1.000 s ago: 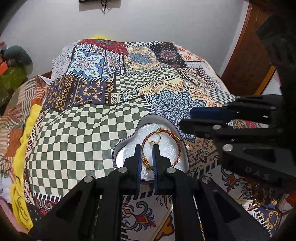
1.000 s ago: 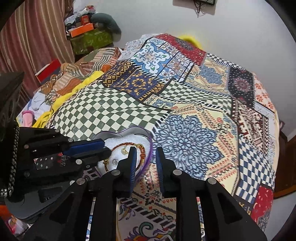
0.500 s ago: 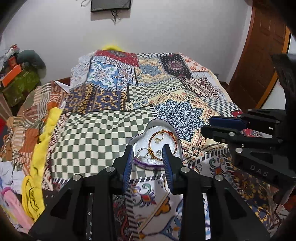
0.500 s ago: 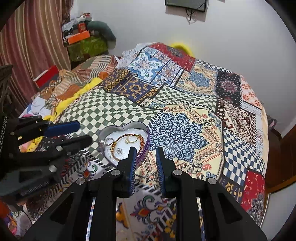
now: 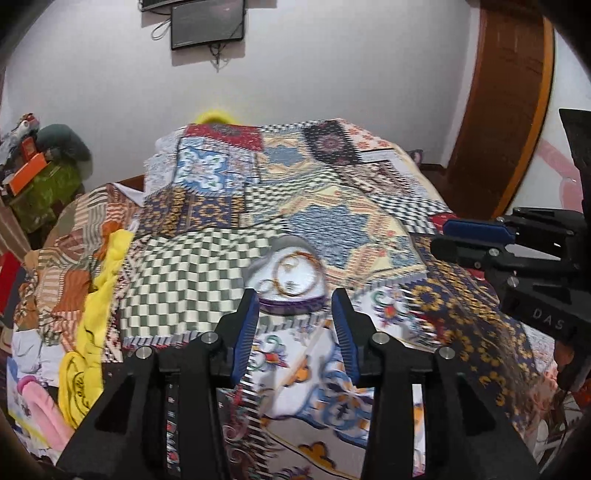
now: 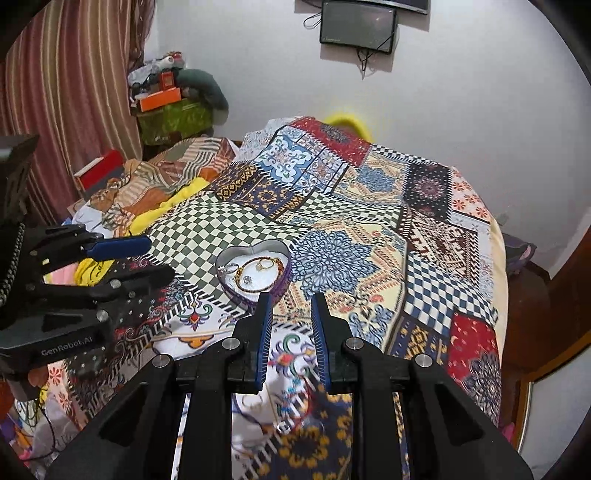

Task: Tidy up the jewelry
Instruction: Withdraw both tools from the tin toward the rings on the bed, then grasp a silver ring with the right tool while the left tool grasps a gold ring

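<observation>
A heart-shaped tin (image 6: 275, 248) with a white lining sits on the patterned bedspread (image 6: 229, 225). In it lie a red-and-gold bracelet (image 6: 276, 280) and a few small rings (image 6: 263, 264). The tin also shows, blurred, in the left wrist view (image 5: 291, 301). My left gripper (image 5: 294, 301) is open and empty, held above and just short of the tin. My right gripper (image 6: 291, 304) is open and empty, just right of the tin's near edge. More small jewelry (image 6: 284, 426) lies blurred on the bedspread below the right gripper.
A heap of clothes (image 6: 147, 192) and a yellow cloth (image 5: 107, 280) lie on the bed's left side. A green box with clutter (image 6: 173, 114) stands by the curtain. A wooden door (image 5: 506, 110) is at the right, a wall screen (image 6: 358, 26) behind.
My left gripper has opened, let go of jewelry into the tin and drawn back and up. The right gripper has also pulled back and opened a little wider.
</observation>
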`<state>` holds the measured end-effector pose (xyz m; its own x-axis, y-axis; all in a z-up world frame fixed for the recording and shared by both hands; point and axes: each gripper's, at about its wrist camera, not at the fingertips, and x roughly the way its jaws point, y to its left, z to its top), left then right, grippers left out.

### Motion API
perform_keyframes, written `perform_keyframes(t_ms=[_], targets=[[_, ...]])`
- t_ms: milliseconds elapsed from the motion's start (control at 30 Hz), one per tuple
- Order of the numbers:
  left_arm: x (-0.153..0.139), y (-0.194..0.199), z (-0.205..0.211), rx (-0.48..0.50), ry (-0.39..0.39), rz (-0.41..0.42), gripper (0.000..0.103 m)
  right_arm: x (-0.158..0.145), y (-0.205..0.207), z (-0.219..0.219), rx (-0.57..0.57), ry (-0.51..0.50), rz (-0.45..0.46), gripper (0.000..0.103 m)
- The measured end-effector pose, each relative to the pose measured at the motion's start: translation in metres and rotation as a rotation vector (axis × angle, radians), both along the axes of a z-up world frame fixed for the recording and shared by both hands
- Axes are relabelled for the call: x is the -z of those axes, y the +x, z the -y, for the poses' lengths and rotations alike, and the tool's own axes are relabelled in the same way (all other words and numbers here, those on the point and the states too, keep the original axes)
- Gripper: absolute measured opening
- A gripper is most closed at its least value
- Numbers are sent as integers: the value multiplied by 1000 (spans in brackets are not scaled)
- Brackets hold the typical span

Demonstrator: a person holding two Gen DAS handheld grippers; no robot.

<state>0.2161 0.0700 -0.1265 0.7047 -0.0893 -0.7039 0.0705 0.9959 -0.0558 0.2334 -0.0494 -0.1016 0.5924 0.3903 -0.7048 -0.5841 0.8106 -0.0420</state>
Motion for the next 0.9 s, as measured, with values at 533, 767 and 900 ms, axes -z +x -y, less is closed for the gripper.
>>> perform_keyframes(t_ms=[533, 767, 900], targets=[[48, -8, 64, 164, -29, -111, 40, 42, -21, 62, 72, -27, -106, 24], [68, -13, 71, 188, -75, -168, 40, 70, -32, 60, 48, -59, -131, 41], [79, -11, 75, 188, -51, -187, 40, 82, -25, 60, 46, -52, -173, 41]])
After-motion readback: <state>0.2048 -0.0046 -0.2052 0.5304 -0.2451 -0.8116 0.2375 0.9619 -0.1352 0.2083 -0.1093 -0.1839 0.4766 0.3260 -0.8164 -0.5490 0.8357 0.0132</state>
